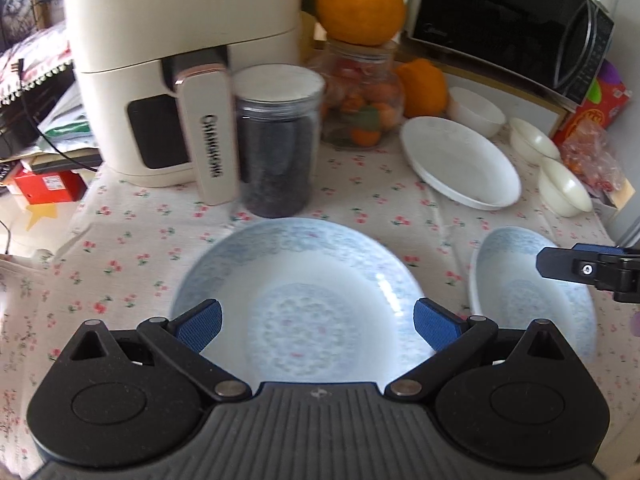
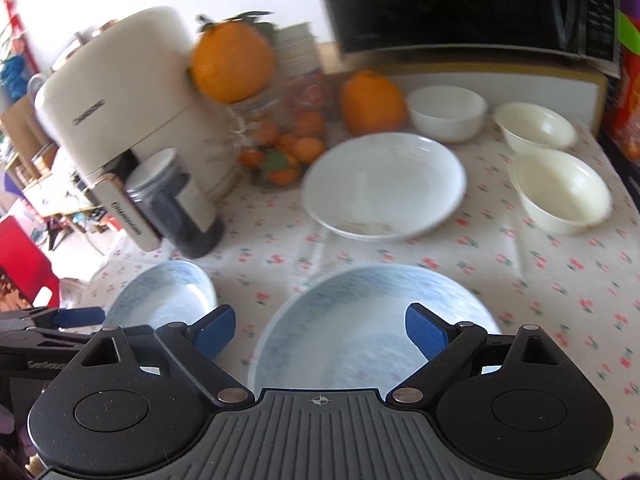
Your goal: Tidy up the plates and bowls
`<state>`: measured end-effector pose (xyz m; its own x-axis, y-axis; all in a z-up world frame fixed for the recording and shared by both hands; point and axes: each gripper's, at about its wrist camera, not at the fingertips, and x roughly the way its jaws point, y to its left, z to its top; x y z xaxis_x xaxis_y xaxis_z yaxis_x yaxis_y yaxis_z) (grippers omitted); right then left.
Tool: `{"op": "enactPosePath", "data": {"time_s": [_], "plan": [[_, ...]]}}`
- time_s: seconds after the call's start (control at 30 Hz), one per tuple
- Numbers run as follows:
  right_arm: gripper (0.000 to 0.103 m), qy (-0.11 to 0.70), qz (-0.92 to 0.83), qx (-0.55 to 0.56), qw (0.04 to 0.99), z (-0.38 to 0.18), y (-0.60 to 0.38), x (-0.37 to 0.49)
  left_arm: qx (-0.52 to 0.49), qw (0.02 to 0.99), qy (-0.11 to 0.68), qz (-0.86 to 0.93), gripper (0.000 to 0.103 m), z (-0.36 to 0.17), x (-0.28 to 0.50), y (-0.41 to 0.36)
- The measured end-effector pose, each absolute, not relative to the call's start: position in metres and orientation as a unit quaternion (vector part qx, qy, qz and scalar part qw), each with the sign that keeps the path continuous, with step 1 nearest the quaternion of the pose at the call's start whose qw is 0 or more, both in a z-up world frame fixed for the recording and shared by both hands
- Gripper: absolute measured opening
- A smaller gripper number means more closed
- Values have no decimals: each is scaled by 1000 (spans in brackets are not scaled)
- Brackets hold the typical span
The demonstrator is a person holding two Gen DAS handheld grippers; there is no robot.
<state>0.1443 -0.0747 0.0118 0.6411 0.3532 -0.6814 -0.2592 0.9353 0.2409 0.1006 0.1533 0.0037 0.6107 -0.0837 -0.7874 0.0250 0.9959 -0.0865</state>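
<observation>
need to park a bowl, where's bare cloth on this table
Free patches: the tablecloth left of the left blue plate, in front of the air fryer; and a strip between the white plate and the right blue plate. The back is crowded: dark jar, fruit jar, three bowls.

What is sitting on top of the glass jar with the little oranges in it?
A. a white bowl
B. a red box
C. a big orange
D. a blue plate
C: a big orange rests on the lid of the glass jar, with the little oranges showing through the glass below it.
</observation>
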Motion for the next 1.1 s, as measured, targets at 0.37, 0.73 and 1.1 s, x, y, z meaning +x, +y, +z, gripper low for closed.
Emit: {"op": "enactPosePath", "data": {"time_s": [0.37, 0.73, 1.1], "plan": [[94, 379, 253, 26, 890, -4, -17, 159, -56, 885, 462, 0, 99, -15, 98, 196], [93, 431, 238, 95, 865, -26, 10, 187, -191, 830, 524, 6, 73, -32, 96, 229], [55, 451, 219, 42, 864, -41, 35, 190, -222, 819, 529, 10, 35, -33, 90, 241]]}}
